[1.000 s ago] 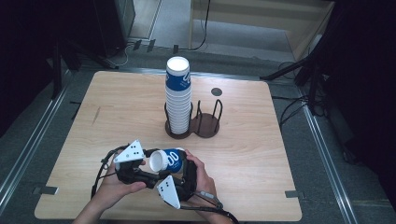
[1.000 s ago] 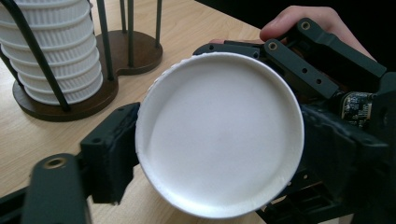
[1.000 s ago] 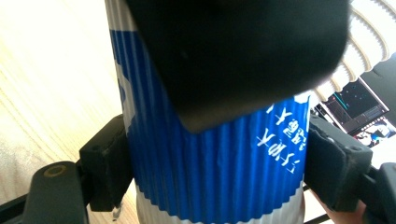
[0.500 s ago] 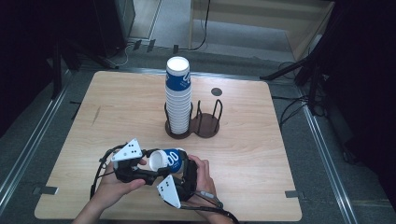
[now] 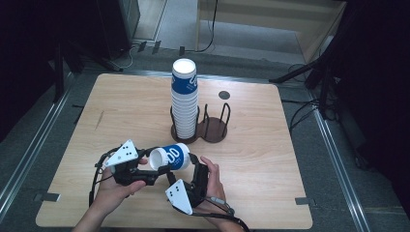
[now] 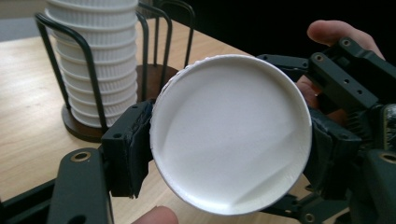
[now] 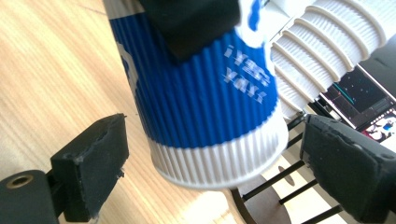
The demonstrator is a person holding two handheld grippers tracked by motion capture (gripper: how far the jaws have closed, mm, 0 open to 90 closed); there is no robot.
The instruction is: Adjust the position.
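— Which gripper is carrying the paper cup (image 5: pixel 170 157) right now?

— The left gripper (image 5: pixel 140 169). Its jaws are clamping the rim at the open mouth, one pad on each side. The right gripper (image 5: pixel 191 166) has just been opening its jaws; the cup's base end is sitting between its pads, but they are standing clear of it on both sides.

— And where is the cup sitting?

— It is hanging just above the near part of the desk (image 5: pixel 270 159), lying on its side. The long axis is running left to right, mouth pointing left, base pointing right. The two hands are close together around it.

— What is it looking like?

— A ribbed blue sleeve with white lettering, a white band at the base, plain white inside. It is matching the stack of cups (image 5: pixel 184 99) standing in the wire cup holder (image 5: pixel 212 126) farther back, mid-desk, whose right ring is empty.
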